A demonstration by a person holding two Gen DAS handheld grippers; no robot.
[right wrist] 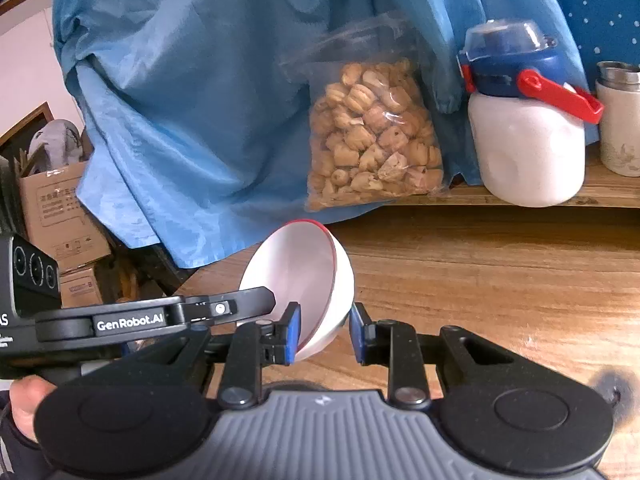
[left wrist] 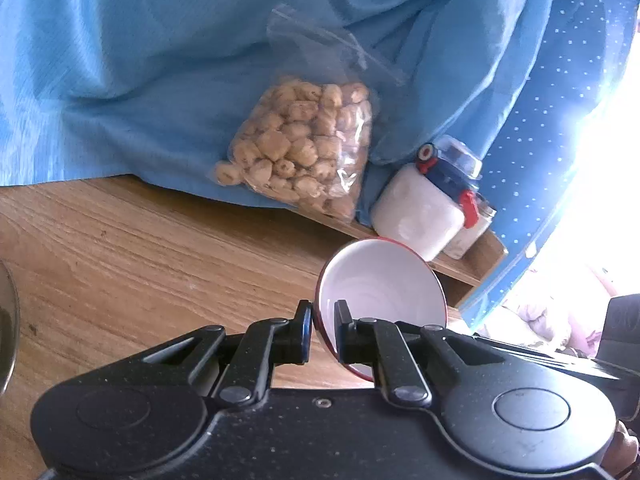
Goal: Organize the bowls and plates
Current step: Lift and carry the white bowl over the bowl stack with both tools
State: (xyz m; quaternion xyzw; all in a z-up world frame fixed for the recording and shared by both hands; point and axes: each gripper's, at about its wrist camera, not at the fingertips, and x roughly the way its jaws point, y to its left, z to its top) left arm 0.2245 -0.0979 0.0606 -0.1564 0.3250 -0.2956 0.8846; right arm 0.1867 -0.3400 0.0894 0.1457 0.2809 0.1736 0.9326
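In the left wrist view, my left gripper (left wrist: 324,308) is shut on the rim of a white bowl (left wrist: 380,280) with a red edge. One finger is outside the wall and the other inside. The bowl is tilted on its side above the wooden table (left wrist: 140,240). In the right wrist view, my right gripper (right wrist: 326,308) is shut on the lower wall of a white, red-rimmed bowl (right wrist: 296,264), also tilted and clear of the table (right wrist: 480,280). The left gripper's body (right wrist: 160,320) comes in from the left, and its tip meets this bowl's left edge. It looks like one bowl held by both.
A clear bag of tan snacks (right wrist: 376,140) leans on blue cloth (right wrist: 180,100) at the back. A white jar with a blue lid and red clasp (right wrist: 528,140) and a steel-topped cup (right wrist: 618,120) stand on a low shelf. A metal rim (left wrist: 8,320) shows at the left. Cardboard boxes (right wrist: 60,216) sit beyond the table.
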